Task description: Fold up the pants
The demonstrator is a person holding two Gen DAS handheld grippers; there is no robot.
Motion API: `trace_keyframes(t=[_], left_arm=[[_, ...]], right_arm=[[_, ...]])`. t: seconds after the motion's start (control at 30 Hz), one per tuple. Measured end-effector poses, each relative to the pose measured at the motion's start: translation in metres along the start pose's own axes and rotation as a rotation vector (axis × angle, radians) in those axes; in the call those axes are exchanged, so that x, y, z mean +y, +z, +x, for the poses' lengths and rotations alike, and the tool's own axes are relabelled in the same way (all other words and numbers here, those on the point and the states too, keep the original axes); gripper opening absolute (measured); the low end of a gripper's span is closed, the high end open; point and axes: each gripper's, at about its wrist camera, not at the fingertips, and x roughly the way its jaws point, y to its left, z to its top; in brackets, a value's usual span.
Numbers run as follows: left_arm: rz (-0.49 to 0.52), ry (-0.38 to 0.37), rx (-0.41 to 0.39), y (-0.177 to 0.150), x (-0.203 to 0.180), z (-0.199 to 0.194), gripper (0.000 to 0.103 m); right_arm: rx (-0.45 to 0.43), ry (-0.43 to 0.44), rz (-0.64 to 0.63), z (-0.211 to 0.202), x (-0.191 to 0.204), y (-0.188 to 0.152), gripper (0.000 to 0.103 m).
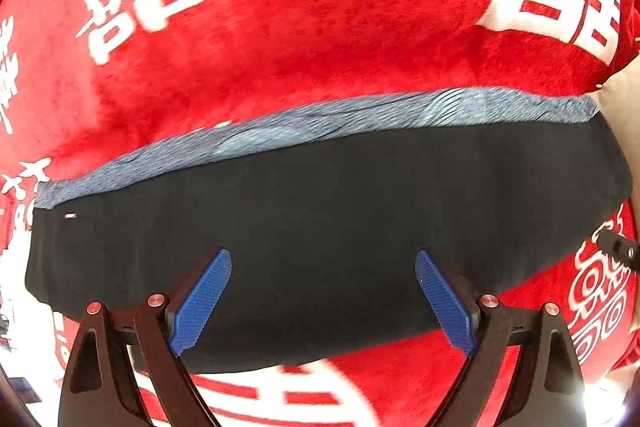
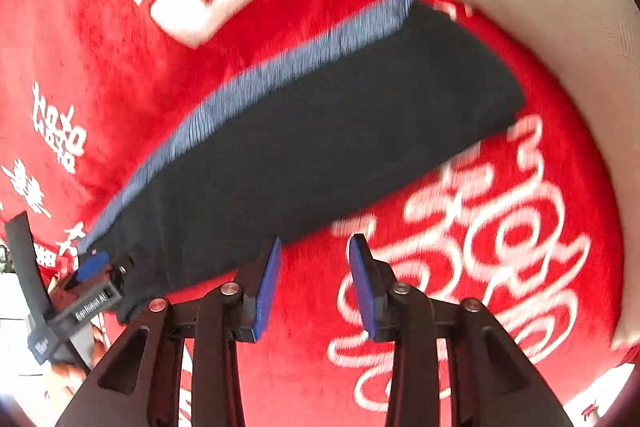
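Note:
The dark navy pants lie folded into a long band on the red blanket, with a blue-grey strip along the far edge. My left gripper is wide open and empty, hovering above the band's near middle. In the right wrist view the pants run diagonally from lower left to upper right. My right gripper is open and empty, over the blanket just past the pants' near edge. The left gripper shows at the pants' lower left end.
The red blanket with large white characters covers the whole surface. A beige cushion lies at the right, touching the pants' far end; it also shows in the left wrist view.

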Motion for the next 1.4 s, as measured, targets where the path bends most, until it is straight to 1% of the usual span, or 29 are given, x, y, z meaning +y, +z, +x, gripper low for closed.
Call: trace_keyframes(t=[0.07,0.13,0.17,0.23,0.33,0.37,0.4,0.43,0.47,0.5,0.53,0.6,0.67,0.73,0.8,0.9,0.97,1.03,1.1,1.17,1.23,1.33,1.4], left_arm=[[0.006,0.004,0.001,0.006,-0.010,0.008,0.095],[0.013,0.025,0.032,0.007,-0.024,0.022,0.095],[0.008,0.025,0.044,0.004,-0.026,0.026,0.095],[-0.019,0.025,0.060,-0.002,-0.027,0.036,0.095],[-0.061,0.017,0.045,-0.008,-0.022,0.039,0.095],[-0.074,0.012,0.044,-0.011,-0.018,0.041,0.097],[-0.090,0.018,0.046,-0.011,-0.015,0.042,0.101],[-0.101,0.012,0.048,-0.012,-0.013,0.043,0.101],[-0.108,0.006,0.051,-0.012,-0.009,0.045,0.101],[-0.112,0.003,0.051,-0.012,-0.007,0.047,0.101],[-0.107,0.007,0.045,-0.013,-0.006,0.048,0.102],[-0.099,0.012,0.034,-0.014,-0.003,0.050,0.102],[-0.100,0.011,0.034,-0.016,-0.004,0.048,0.102],[-0.097,0.007,0.041,-0.015,-0.003,0.048,0.102],[-0.084,0.004,0.041,-0.015,-0.005,0.048,0.102],[-0.066,0.001,0.039,-0.011,0.010,0.058,0.102],[-0.064,-0.001,0.043,-0.009,0.014,0.062,0.102],[-0.061,-0.001,0.044,-0.012,0.018,0.062,0.102],[-0.056,-0.002,0.041,-0.014,0.022,0.061,0.102],[-0.053,-0.002,0.043,-0.009,0.016,0.068,0.102],[-0.052,-0.003,0.045,-0.009,0.018,0.069,0.102],[-0.043,0.002,0.039,-0.007,0.011,0.064,0.102],[-0.036,0.007,0.034,-0.010,0.006,0.058,0.102]], right_arm=[[-0.031,0.011,-0.037,0.004,0.006,0.021,0.039],[-0.039,0.040,-0.064,0.014,0.018,0.038,0.039],[-0.033,0.070,-0.080,0.025,0.028,0.051,0.039],[-0.019,0.131,-0.106,0.050,0.058,0.064,0.039],[0.055,0.221,-0.192,0.084,0.091,0.076,0.039],[0.078,0.234,-0.219,0.095,0.098,0.076,0.039],[0.099,0.223,-0.258,0.107,0.106,0.077,0.038],[0.092,0.201,-0.287,0.111,0.108,0.077,0.035],[0.073,0.194,-0.309,0.113,0.108,0.078,0.028],[0.058,0.183,-0.309,0.113,0.104,0.083,0.014],[0.050,0.163,-0.293,0.112,0.096,0.089,0.011],[0.022,0.138,-0.227,0.105,0.067,0.102,0.006],[-0.008,0.093,-0.167,0.094,0.039,0.112,0.002],[-0.056,0.015,-0.130,0.078,0.012,0.119,0.002],[-0.080,-0.032,-0.112,0.064,-0.008,0.120,0.002],[-0.103,-0.087,-0.118,0.047,-0.022,0.112,0.002],[-0.126,-0.113,-0.095,0.035,-0.029,0.106,0.002],[-0.124,-0.110,-0.046,0.027,-0.037,0.097,0.008],[-0.119,-0.093,0.011,0.020,-0.046,0.089,0.009],[-0.109,-0.096,0.036,0.011,-0.050,0.079,0.009],[-0.110,-0.105,0.048,0.000,-0.052,0.070,0.009],[-0.113,-0.045,0.050,-0.019,-0.057,0.051,0.010],[-0.092,-0.042,0.009,-0.020,-0.051,0.036,0.011]])
